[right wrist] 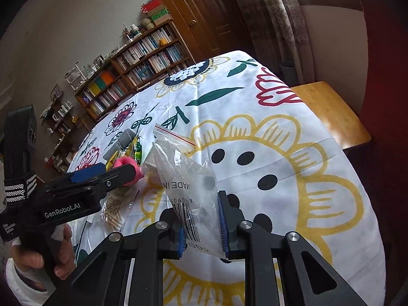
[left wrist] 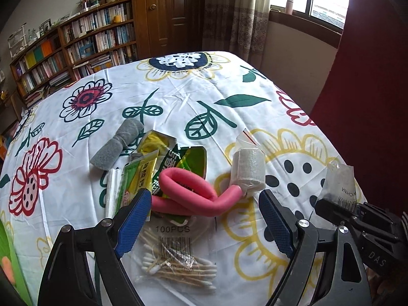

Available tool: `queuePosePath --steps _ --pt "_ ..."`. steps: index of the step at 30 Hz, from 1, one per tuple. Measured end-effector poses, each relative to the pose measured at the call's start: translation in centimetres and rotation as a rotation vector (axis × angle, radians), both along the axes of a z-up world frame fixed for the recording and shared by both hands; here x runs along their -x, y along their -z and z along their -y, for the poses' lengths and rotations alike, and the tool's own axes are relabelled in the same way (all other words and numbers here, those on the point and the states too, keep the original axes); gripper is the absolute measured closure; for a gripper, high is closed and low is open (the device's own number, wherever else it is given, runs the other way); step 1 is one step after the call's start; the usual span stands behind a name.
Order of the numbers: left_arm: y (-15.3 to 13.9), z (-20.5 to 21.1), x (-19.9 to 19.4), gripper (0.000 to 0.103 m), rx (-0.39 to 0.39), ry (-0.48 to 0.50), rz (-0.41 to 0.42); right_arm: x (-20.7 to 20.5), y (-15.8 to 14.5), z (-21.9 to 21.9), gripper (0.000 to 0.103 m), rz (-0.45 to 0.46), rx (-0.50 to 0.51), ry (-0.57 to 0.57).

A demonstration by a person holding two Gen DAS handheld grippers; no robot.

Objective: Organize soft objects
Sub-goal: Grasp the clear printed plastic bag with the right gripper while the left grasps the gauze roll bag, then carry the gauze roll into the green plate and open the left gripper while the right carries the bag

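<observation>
White cloth over the worktop [left wrist: 178, 97], printed with red, yellow and navy flowers plus green leaves. Pink foam tube [left wrist: 193, 196] seen between blue-padded black fingers [left wrist: 135, 219]. Grey sponge [left wrist: 114, 145], yellow-green sachets [left wrist: 142, 168], white gauze roll [left wrist: 248, 170], clear red-striped bag [right wrist: 183, 168].

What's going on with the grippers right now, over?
Left gripper open over pink foam tube. Right gripper shut on clear bag, held up. Swab pack and sachets crowd the tube.
</observation>
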State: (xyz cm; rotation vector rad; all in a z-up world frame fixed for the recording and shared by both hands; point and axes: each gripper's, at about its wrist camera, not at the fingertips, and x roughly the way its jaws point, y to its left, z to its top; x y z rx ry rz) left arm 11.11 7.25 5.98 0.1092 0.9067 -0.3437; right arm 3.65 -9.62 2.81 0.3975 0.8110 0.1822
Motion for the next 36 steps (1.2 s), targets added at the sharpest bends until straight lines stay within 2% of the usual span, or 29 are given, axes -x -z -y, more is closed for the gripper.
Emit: queuePosePath --steps 3,5,8,12,14,19,22,28,36 --pt "0.5 1.3 -1.0 0.016 0.008 0.028 -0.017 0.2 0.2 0.5 0.081 -0.003 -0.009 0.007" --pt "0.5 2.2 -1.3 0.016 -0.016 0.035 0.014 0.3 0.3 0.6 0.081 -0.004 -0.015 0.009" --pt "0.7 2.9 -1.8 0.016 0.008 0.074 0.012 0.4 0.4 0.9 0.081 -0.005 -0.023 0.008" --pt "0.9 4.0 -2.0 0.019 -0.02 0.101 0.034 0.4 0.4 1.0 0.081 0.0 -0.029 0.007" --pt "1.2 4.6 -2.3 0.025 -0.035 0.122 0.032 0.4 0.3 1.0 0.081 0.005 -0.027 0.007" --pt "2.4 5.6 -2.7 0.054 -0.059 0.153 -0.004 0.5 0.4 1.3 0.081 0.007 -0.034 0.01" --pt "3.1 5.6 -2.8 0.063 -0.055 0.153 -0.03 0.6 0.4 1.4 0.081 0.005 -0.035 0.014" --pt "2.7 4.9 -2.4 0.065 -0.002 0.142 -0.04 0.8 0.3 1.3 0.081 0.006 -0.034 0.015" --pt "0.9 3.4 -0.2 0.065 0.034 0.115 0.0 1.3 -0.1 0.7 0.081 0.011 -0.035 0.015"
